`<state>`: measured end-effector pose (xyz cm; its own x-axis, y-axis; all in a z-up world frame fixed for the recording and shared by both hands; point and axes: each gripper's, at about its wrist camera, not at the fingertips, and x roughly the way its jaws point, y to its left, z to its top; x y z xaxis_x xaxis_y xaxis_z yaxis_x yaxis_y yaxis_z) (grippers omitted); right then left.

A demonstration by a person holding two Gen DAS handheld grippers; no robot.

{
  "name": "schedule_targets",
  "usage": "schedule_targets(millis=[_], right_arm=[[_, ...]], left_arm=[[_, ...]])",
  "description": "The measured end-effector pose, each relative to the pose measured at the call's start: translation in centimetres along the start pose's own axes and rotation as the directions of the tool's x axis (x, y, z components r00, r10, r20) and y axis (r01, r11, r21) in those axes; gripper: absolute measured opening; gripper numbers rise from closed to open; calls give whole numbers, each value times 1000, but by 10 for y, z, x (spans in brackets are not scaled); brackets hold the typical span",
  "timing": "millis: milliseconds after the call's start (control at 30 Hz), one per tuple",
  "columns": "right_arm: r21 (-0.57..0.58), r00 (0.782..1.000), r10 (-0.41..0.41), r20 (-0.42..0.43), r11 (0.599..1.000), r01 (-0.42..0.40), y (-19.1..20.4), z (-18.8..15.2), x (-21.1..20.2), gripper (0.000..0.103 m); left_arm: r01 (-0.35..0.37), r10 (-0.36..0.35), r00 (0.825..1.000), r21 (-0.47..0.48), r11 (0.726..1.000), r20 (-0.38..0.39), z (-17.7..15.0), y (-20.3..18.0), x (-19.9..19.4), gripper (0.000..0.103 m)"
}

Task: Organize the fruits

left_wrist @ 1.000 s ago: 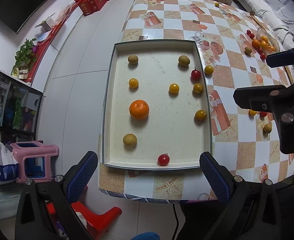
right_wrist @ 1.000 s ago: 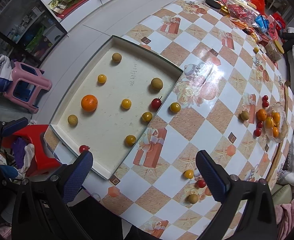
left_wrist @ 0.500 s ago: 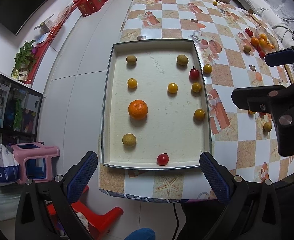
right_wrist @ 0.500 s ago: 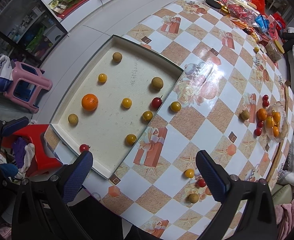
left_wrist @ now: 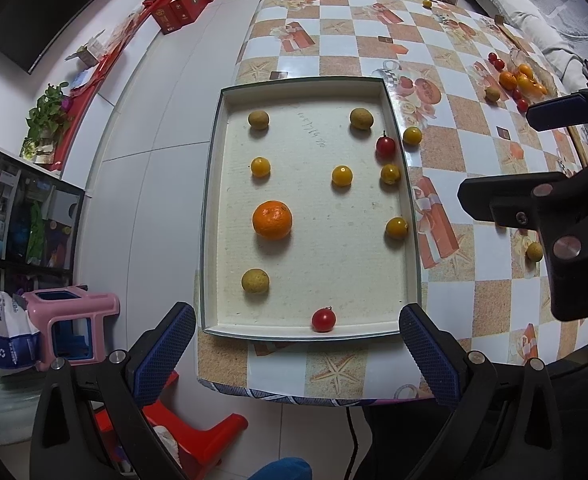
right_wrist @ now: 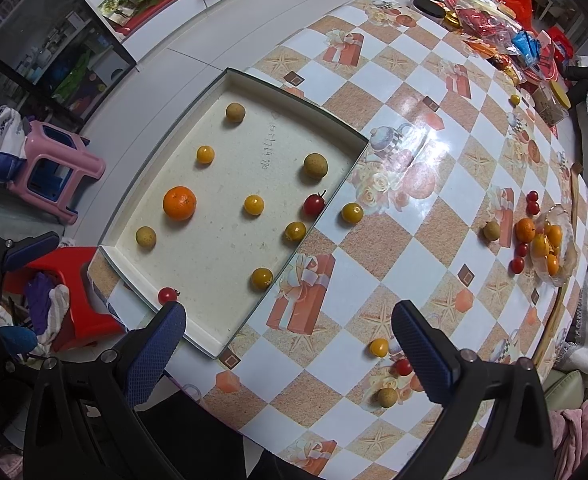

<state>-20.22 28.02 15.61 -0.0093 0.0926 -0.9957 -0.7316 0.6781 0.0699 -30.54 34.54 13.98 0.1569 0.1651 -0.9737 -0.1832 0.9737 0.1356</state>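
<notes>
Both the left gripper (left_wrist: 296, 344) and the right gripper (right_wrist: 288, 342) hang above the table's near edge with fingers spread wide and empty, likely choosing a target. Fruits lie scattered across the tray (left_wrist: 214, 200), an orange (left_wrist: 272, 219) at its left, so sorting looks barely begun; more sit loose on the tablecloth (right_wrist: 414, 248) to the right.

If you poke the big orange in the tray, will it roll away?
Probably. The orange is round and sits free on the tray's flat floor, touching nothing, so a nudge should roll it. The raised rim would likely stop it. It is the biggest fruit there, so likely the heaviest and slowest to start.
</notes>
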Motion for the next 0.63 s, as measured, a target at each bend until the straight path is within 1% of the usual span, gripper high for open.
schedule_targets(millis=[467,533,633], right_arm=[[3,1000,0,0,1000,0,1,-1,1,103],[3,1000,0,0,1000,0,1,-1,1,103],[4,1000,0,-1,1000,0,1,0,1,103]], left_arm=[[1,-1,1000,1,1000,-2,1,0,0,103],[14,-14,1000,2,1000,11,0,-1,-1,103],[15,-15,1000,12,1000,20,-2,-2,-1,103]])
